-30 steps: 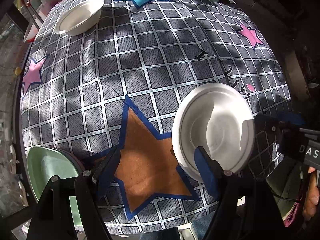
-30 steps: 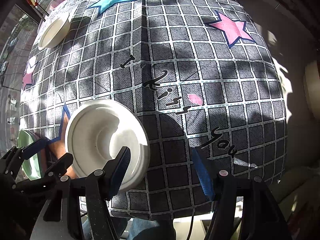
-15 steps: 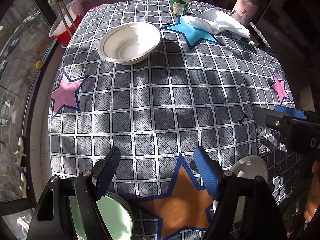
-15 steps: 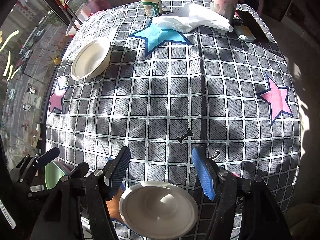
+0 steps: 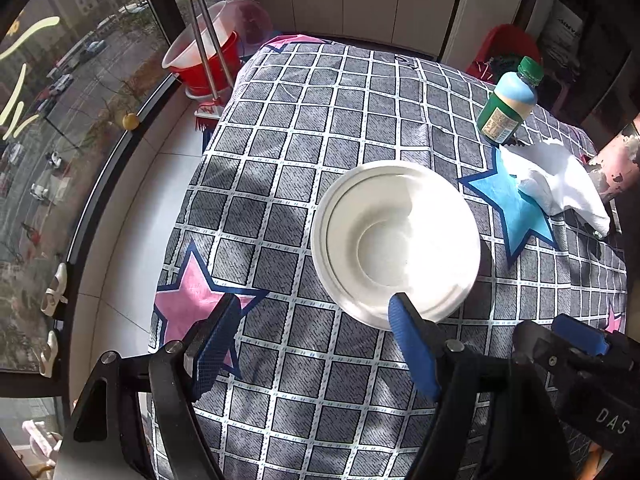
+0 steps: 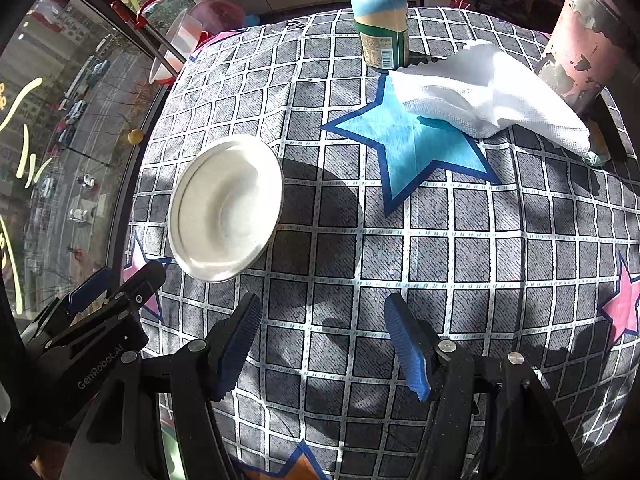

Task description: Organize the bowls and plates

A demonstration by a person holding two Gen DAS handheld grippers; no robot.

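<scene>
Both tongs, left (image 5: 316, 344) and right (image 6: 322, 344), half open, empty. White moulded-pulp bowl (image 5: 396, 244) on the worktop (image 5: 288, 184) looks light, stiff-ish, crushable. I'd pinch its near rim gently.

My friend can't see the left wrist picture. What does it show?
A white bowl sits on a checked tablecloth with stars, just beyond the open left gripper. A green-capped bottle and white cloth lie behind.
</scene>
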